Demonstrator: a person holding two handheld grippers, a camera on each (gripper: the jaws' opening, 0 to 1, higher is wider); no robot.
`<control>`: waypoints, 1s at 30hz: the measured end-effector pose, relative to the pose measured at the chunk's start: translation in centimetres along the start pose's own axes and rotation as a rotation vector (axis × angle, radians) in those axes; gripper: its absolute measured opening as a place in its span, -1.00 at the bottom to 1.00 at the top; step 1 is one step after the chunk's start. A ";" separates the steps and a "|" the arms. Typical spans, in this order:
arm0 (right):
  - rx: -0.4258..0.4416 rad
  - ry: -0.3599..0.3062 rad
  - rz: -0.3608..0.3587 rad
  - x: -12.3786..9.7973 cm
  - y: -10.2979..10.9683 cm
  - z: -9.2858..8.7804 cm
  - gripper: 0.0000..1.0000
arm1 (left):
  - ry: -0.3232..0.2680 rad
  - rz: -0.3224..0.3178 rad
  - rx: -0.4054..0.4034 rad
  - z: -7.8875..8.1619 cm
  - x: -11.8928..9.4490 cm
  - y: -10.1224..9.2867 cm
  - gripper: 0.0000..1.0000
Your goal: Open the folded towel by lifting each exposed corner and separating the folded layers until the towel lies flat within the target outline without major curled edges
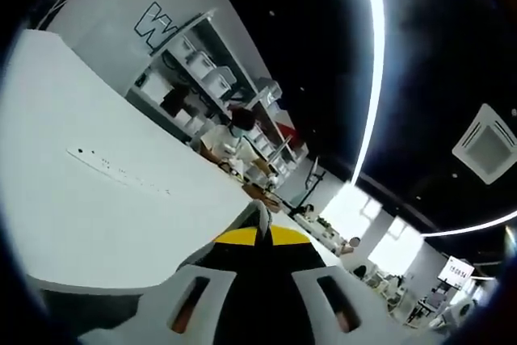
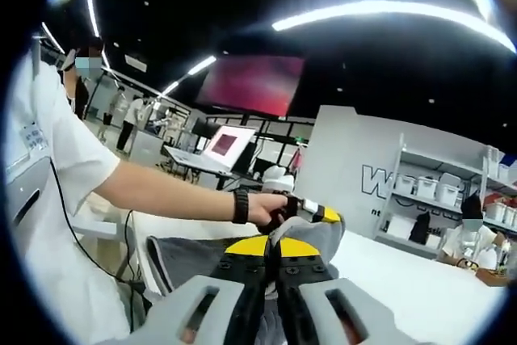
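The grey towel hangs lifted above the white table, with a darker part spreading down to the left. My right gripper is shut on a raised fold of it. Just beyond, a person's hand holds my left gripper against the same fold. In the left gripper view, my left gripper has its jaws closed together, with a small pale-grey tip of towel pinched at their end. Most of the towel lies hidden under the jaws there.
The white table stretches away to the left with a line of small marks. Shelves with white bins stand behind it, and a seated person. A person in white stands close on the left, arm extended.
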State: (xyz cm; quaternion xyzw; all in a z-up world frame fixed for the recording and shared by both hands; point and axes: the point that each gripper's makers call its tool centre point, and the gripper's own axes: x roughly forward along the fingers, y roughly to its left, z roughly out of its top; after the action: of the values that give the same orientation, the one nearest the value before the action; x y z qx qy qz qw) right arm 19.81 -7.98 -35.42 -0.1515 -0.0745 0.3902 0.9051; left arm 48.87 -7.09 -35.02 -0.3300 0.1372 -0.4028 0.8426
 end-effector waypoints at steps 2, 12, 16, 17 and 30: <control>0.009 -0.007 -0.002 -0.3 -0.2 0.1 -1.00 | 0.004 0.001 0.015 -0.4 0.1 -0.3 -0.99; -0.005 -0.010 -0.035 -1.4 -1.0 0.6 -1.00 | 0.007 -0.019 0.007 -1.4 0.5 -1.6 -0.99; -0.005 -0.011 -0.061 -1.9 -1.8 0.7 -1.00 | 0.003 -0.057 0.015 -1.6 0.9 -2.3 -0.99; -0.007 -0.010 -0.063 -1.9 -1.8 0.7 -1.00 | 0.001 -0.058 0.012 -1.6 0.9 -2.4 -0.99; -0.009 -0.023 -0.106 -3.1 -3.2 1.3 -1.00 | -0.012 -0.093 0.000 -2.4 1.6 -3.4 -0.99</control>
State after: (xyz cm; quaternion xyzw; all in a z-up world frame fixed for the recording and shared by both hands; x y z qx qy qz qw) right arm 19.50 -12.03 -33.20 -0.1468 -0.0944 0.3428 0.9231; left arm 46.70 -10.97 -34.46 -0.3384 0.1165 -0.4398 0.8237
